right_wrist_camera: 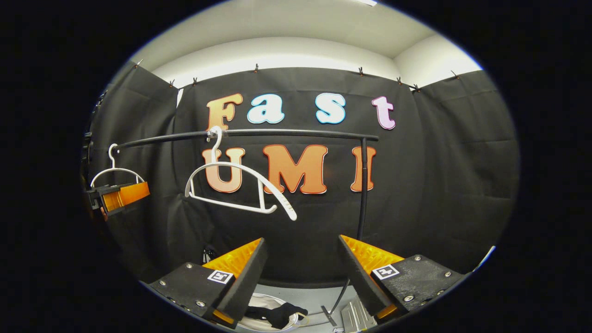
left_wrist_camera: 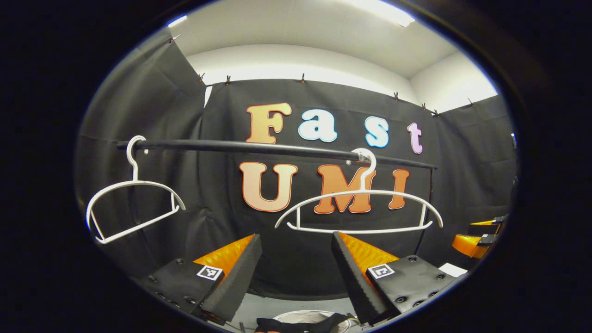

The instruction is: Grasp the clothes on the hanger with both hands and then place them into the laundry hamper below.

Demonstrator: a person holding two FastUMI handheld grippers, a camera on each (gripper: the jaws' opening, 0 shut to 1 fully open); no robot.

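Both hangers [left_wrist_camera: 360, 203] on rail [left_wrist_camera: 277, 149] hung bare; dark clothes [right_wrist_camera: 276, 314] lay in hamper [right_wrist_camera: 259, 323] below rail. Left gripper [left_wrist_camera: 296, 259] and right gripper [right_wrist_camera: 300, 263] gaped wide, empty. Judged: only pulling clear of rail remained.

This is a staged recording booth, not a home. Black cloth [left_wrist_camera: 152, 115] is clipped up as walls below a plain white ceiling [left_wrist_camera: 296, 27] with strip lights. A black clothes rail [left_wrist_camera: 277, 149] crosses mid-frame carrying 2 bare white hangers [left_wrist_camera: 360, 203], with a stand post [right_wrist_camera: 363, 185] at right.
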